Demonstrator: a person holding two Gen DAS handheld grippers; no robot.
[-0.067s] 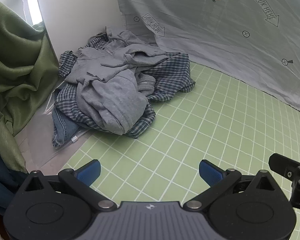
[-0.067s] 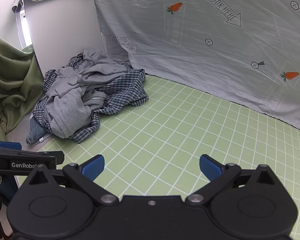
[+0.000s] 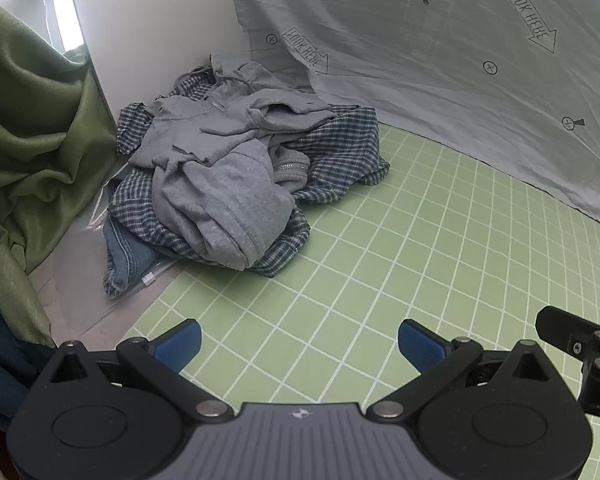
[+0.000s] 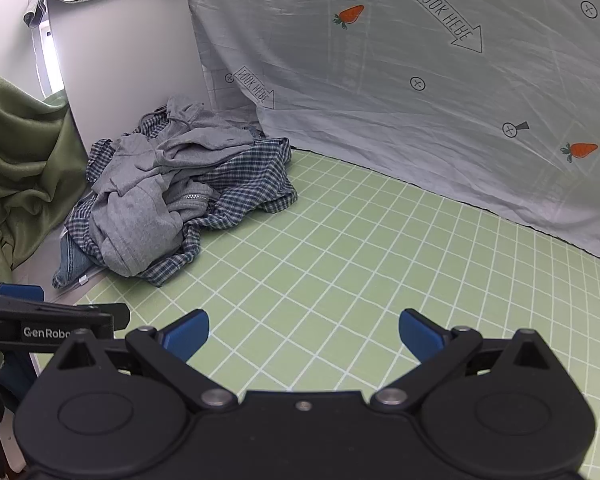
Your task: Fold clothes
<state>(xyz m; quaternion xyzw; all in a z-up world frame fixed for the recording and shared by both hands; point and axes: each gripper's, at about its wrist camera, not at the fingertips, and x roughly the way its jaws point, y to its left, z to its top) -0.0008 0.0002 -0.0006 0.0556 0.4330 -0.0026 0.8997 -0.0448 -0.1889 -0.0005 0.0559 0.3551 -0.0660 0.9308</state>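
While both tools hang low over the green gridded mat [image 3: 440,240], neither has cloth in it: the left gripper [image 3: 298,342] and the right gripper [image 4: 304,332] each stand with jaws spread wide and nothing between the blue pads.

The clothes lie crumpled in one heap at the mat's far left corner, against the white panel [image 3: 160,40] and well apart from both tools. No garment lies folded in either view.

Count, as far as visible:
- one grey zip hoodie [image 3: 220,184], on top
- one blue checked shirt [image 3: 340,156], beneath and spread to the right
- one denim piece [image 3: 124,256], mostly buried at the near left edge

Judgement: whichever garment is taken, the top one frees most cleanly. Pinch the hoodie at an edge or hem, not mid-bulk, so the shirt does not drag along, then lay it on the open mat.
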